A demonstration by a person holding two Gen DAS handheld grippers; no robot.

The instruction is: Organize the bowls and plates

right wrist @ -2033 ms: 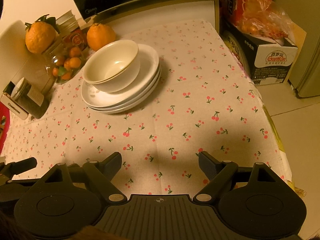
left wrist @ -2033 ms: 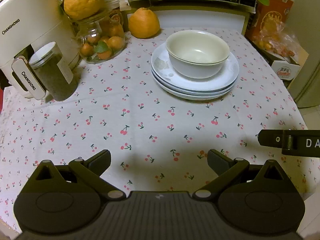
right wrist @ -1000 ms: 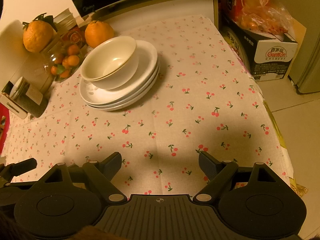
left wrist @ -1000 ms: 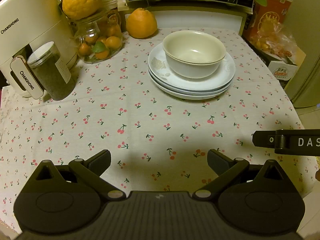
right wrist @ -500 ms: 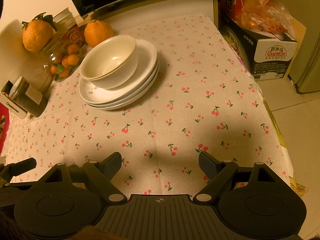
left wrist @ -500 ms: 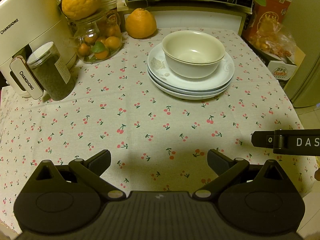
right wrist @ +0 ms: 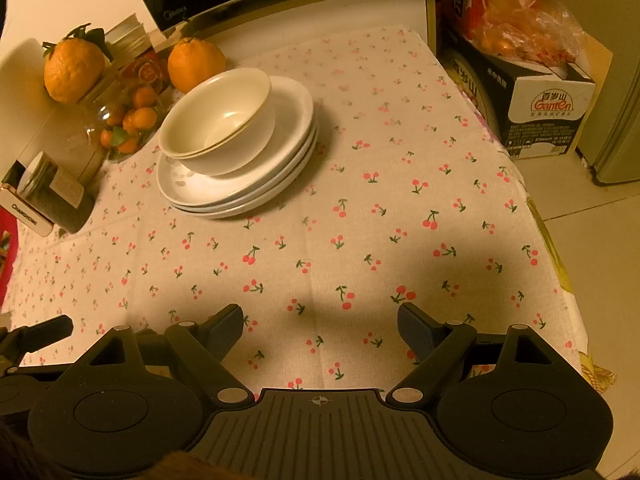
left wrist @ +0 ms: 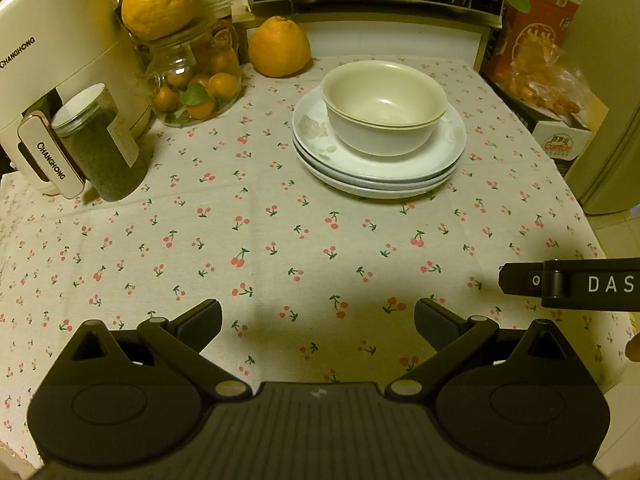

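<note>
Both tools have drifted slightly back, so the nested bowls point(left wrist: 383, 108) on the stacked plates point(left wrist: 378, 168) sit upper centre. Left tool point(left wrist: 318, 320) and right tool point(right wrist: 320, 326) hang spread wide and empty over the surface point(left wrist: 280, 240), probably because stacking looks finished.

- I see nested bowls point(left wrist: 382, 106) sitting on stacked plates point(left wrist: 376, 168) toward the counter's point(left wrist: 280, 240) far side.
- A fruit jar point(left wrist: 192, 84) stands left of them, a lidded canister point(left wrist: 100, 144) nearer me.
- Both claws hang over the near edge, well apart from the stack.
</note>
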